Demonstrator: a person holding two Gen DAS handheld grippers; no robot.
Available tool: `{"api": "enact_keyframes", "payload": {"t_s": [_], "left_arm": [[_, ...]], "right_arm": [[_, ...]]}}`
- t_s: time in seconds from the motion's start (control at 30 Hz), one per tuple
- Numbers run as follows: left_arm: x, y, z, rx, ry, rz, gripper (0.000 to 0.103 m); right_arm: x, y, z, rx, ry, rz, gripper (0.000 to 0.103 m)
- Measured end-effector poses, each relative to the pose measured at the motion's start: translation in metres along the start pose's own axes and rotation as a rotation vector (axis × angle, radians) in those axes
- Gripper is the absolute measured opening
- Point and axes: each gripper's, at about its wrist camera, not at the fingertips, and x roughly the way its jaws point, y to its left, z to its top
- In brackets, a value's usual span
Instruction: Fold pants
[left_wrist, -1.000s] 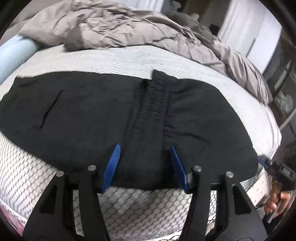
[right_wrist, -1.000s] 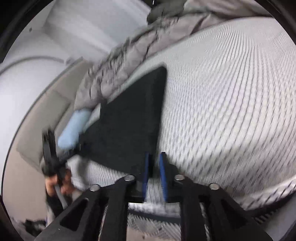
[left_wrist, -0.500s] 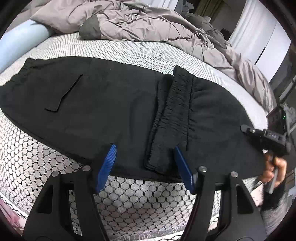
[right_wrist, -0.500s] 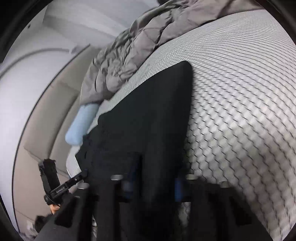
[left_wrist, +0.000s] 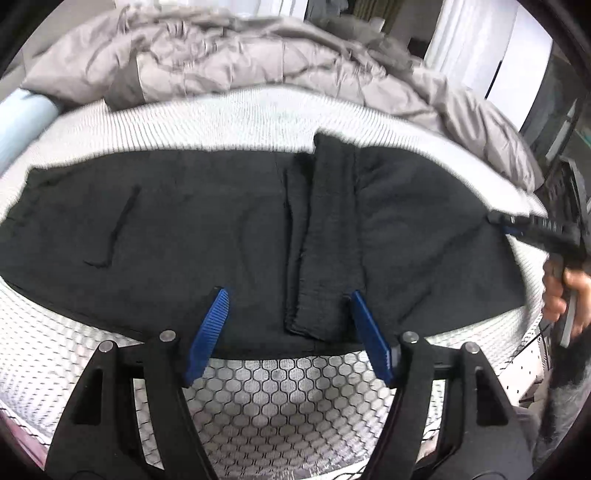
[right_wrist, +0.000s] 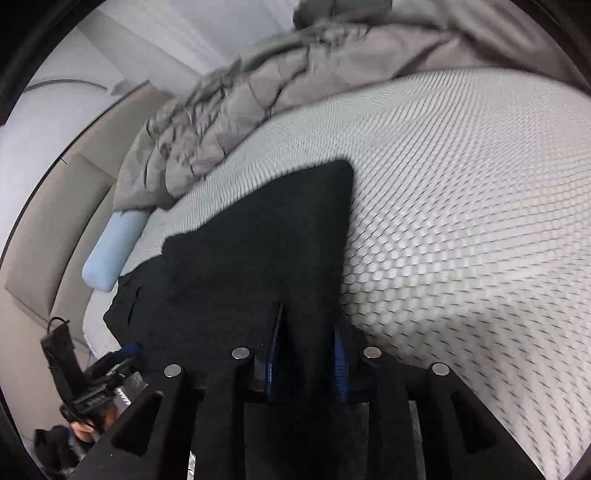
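Count on inspection: one pair of black pants, centre of frame. One grey comforter, upper part. One light blue bolster, left side. One bed with a honeycomb-patterned surface. Two tongs: left tongs, right tongs. One hand, right edge.
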Motion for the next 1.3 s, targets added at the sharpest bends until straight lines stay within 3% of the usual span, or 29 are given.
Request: {"api": "enact_keyframes", "payload": {"t_s": [0.1, 0.2, 0.3, 0.4, 0.47, 0.5, 0.57, 0.67, 0.73, 0.8, 0.87, 0.9, 1.0, 1.03, 1.1, 1.17, 1.3], "left_arm": [[-0.004, -0.015, 0.008, 0.047, -0.02, -0.037, 0.075], [0.009, -0.048, 0.021, 0.101, 0.018, -0.057, 0.075], [0.021, -0.079, 0.026, 0.199, -0.006, -0.174, 0.076], [0.056, -0.096, 0.022, 0.252, 0.101, -0.246, 0.076], [0.072, -0.092, 0.017, 0.27, 0.121, -0.19, 0.074], [0.069, -0.088, 0.015, 0.291, 0.105, -0.212, 0.072], [0.058, -0.079, 0.01, 0.302, 0.087, -0.214, 0.072], [0.046, -0.076, 0.002, 0.336, 0.058, -0.151, 0.072], [0.038, -0.088, 0.002, 0.367, 0.055, -0.111, 0.072], [0.023, -0.091, 0.007, 0.369, 0.03, -0.18, 0.072], [0.029, -0.099, 0.025, 0.374, 0.017, -0.215, 0.073], [0.037, -0.101, 0.033, 0.371, 0.029, -0.214, 0.074], [0.093, -0.094, 0.053, 0.337, 0.161, -0.185, 0.074], [0.101, -0.087, 0.053, 0.328, 0.169, -0.21, 0.073], [0.095, -0.072, 0.051, 0.317, 0.138, -0.269, 0.07], [0.085, -0.064, 0.047, 0.313, 0.131, -0.24, 0.072], [0.065, -0.076, 0.047, 0.35, 0.089, -0.169, 0.072]], "right_arm": [[-0.027, 0.023, -0.021, -0.12, -0.085, -0.105, 0.033], [-0.029, 0.057, -0.043, -0.201, -0.113, -0.106, 0.038], [-0.013, 0.091, -0.06, -0.298, -0.105, -0.107, 0.039], [0.01, 0.091, -0.07, -0.311, -0.048, -0.092, 0.039], [0.03, 0.085, -0.075, -0.312, 0.012, -0.093, 0.038], [0.033, 0.082, -0.079, -0.335, 0.019, -0.098, 0.038], [0.026, 0.076, -0.086, -0.404, -0.017, -0.153, 0.035], [0.012, 0.054, -0.088, -0.351, -0.066, -0.283, 0.036], [0.004, 0.047, -0.083, -0.277, -0.07, -0.254, 0.036], [-0.001, 0.063, -0.079, -0.299, -0.111, -0.272, 0.036], [0.004, 0.087, -0.072, -0.345, -0.116, -0.188, 0.04], [0.013, 0.098, -0.065, -0.347, -0.102, -0.158, 0.04], [0.047, 0.102, -0.047, -0.32, -0.022, -0.092, 0.04], [0.061, 0.1, -0.042, -0.31, 0.013, -0.111, 0.04], [0.076, 0.086, -0.042, -0.348, 0.04, -0.252, 0.036], [0.063, 0.068, -0.05, -0.386, -0.02, -0.356, 0.036], [0.033, 0.059, -0.056, -0.316, -0.079, -0.322, 0.038]]}}
